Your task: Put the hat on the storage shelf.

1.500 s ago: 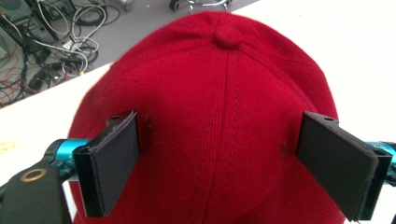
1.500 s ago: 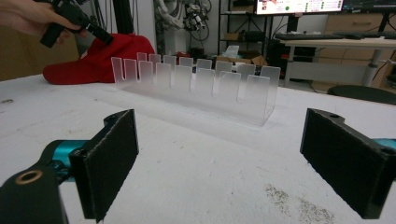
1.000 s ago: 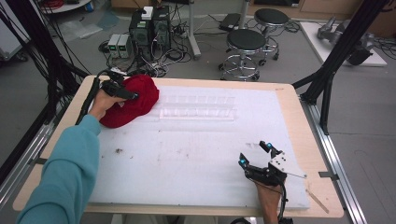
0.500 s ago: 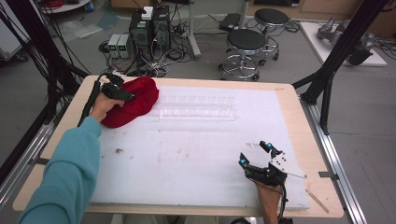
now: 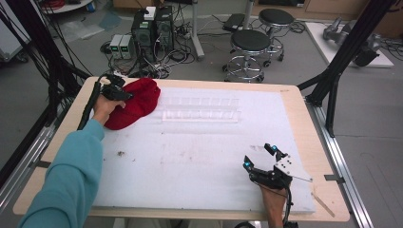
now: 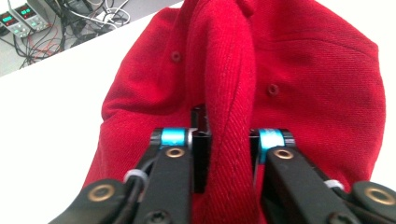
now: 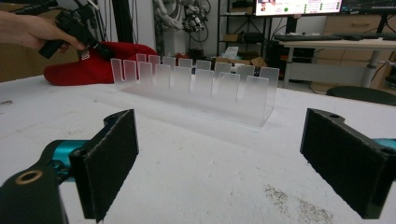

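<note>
red cap (image 6: 299,93) fabric pinched in a ridge by left gripper (image 6: 224,140), jaws just closed, ready for lifting. right gripper (image 5: 261,156) parked wide open on foam mat (image 5: 199,161), free for later.

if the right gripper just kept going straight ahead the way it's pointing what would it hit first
Probably the clear slotted rack: the open right gripper points across bare white mat toward it. Depth is hard to judge.

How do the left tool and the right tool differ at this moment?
The left tool has just been closing and pinches a raised fold of the red cap; the right tool stands wide open with nothing between its pads. In the high view the left tool is at the table's far left corner, the right tool near its front edge. Both have black jaws.
</note>
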`<state>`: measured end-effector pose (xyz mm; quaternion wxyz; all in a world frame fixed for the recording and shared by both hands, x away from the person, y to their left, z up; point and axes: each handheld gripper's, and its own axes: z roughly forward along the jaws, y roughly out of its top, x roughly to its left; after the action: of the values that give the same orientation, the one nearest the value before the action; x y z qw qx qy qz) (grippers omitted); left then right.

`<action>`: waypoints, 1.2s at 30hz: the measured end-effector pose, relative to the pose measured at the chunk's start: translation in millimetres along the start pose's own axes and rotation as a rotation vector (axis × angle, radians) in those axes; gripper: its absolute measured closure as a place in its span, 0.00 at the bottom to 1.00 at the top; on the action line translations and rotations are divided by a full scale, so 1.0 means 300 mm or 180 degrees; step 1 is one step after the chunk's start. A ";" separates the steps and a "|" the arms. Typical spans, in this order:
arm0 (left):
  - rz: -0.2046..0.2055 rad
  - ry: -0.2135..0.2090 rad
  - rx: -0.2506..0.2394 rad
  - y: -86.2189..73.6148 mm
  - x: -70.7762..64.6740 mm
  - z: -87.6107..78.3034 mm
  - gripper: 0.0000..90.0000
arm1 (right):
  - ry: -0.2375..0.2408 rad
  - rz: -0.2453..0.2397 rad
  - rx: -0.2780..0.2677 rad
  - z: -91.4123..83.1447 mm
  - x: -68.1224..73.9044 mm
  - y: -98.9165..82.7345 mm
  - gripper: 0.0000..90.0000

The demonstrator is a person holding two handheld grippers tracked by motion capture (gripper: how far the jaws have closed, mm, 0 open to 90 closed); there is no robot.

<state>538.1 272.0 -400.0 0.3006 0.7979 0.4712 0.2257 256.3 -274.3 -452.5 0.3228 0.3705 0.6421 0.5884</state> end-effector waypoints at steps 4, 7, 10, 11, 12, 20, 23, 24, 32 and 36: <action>-0.0123 -0.0069 -0.0001 -0.001 0.010 -0.006 0.96 | 0.0000 0.0006 -0.0002 0.000 0.000 0.000 0.11; -0.0154 -0.0112 0.0006 -0.001 0.016 -0.013 0.97 | -0.0001 0.0008 -0.0002 0.000 0.000 0.000 0.11; -0.0121 -0.0159 -0.0052 0.003 0.016 -0.029 0.97 | -0.0006 0.0011 -0.0004 -0.001 0.001 0.000 0.11; -0.0121 -0.0159 -0.0052 0.003 0.016 -0.029 0.97 | -0.0009 -0.0001 -0.0012 0.000 0.000 0.000 0.12; -0.0107 -0.0189 -0.0101 0.006 0.014 -0.037 0.97 | -0.0010 0.0000 -0.0012 0.000 0.000 0.000 0.11; -0.0053 -0.0217 -0.0280 0.020 -0.006 -0.099 0.98 | -0.0011 -0.0014 -0.0011 0.000 -0.001 0.000 0.11; -0.0045 -0.0193 -0.0378 0.016 -0.009 -0.129 0.98 | -0.0011 -0.0024 0.0002 0.000 0.004 0.000 0.11; -0.0048 -0.0178 -0.0428 0.013 -0.010 -0.147 0.98 | -0.0019 -0.0024 -0.0001 -0.001 0.005 0.000 0.11; -0.0088 -0.0172 -0.0645 0.012 -0.005 -0.233 0.98 | -0.0041 0.0004 -0.0026 -0.004 0.003 -0.001 0.11; -0.0207 -0.0293 -0.0860 0.020 -0.004 -0.299 0.98 | -0.0014 -0.0015 -0.0037 -0.003 0.001 -0.001 0.11</action>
<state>483.5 292.4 -331.6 0.4337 0.7440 0.4478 0.2405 255.3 -274.6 -452.7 0.3278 0.3683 0.6389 0.5905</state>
